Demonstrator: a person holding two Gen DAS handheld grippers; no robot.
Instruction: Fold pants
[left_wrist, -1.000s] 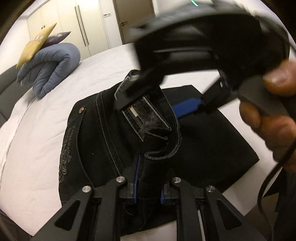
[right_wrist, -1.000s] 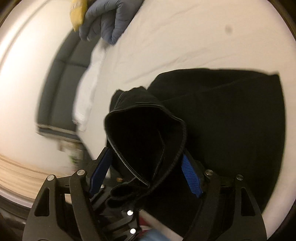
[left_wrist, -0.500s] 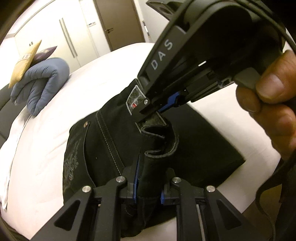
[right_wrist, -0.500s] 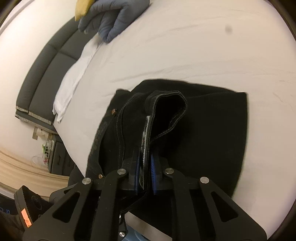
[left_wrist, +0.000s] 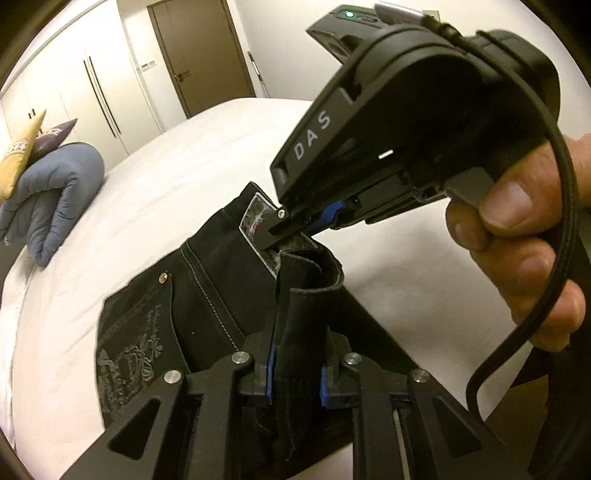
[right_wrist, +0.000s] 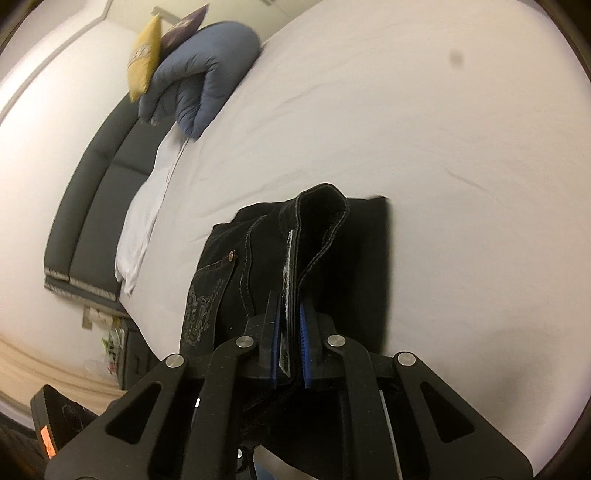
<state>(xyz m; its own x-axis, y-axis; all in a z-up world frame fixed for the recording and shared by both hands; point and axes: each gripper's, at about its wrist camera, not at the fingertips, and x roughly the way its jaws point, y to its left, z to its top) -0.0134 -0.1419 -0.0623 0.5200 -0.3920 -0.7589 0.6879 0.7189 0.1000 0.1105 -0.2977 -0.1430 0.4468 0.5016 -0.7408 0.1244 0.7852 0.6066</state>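
Note:
Black pants (left_wrist: 207, 295) lie folded on a white bed (left_wrist: 166, 199), the embroidered back pocket facing up. My left gripper (left_wrist: 295, 373) is shut on a bunched fold of the waistband. My right gripper (right_wrist: 290, 354) is shut on the waistband at the label, and the pants (right_wrist: 347, 258) hang lifted off the bed (right_wrist: 443, 129) in its view. In the left wrist view the right gripper (left_wrist: 277, 230) reaches in from the upper right, its tips on the label, held by a hand (left_wrist: 517, 251).
A rolled blue duvet (left_wrist: 48, 195) with a yellow and a purple cushion lies at the bed's far left, also in the right wrist view (right_wrist: 199, 74). A grey sofa (right_wrist: 88, 192) stands beside the bed. Wardrobe doors (left_wrist: 99, 96) are behind.
The right gripper closed on the waistband at the label. Both grippers lifted the waistband edge up and back, so less of the pants lies flat.

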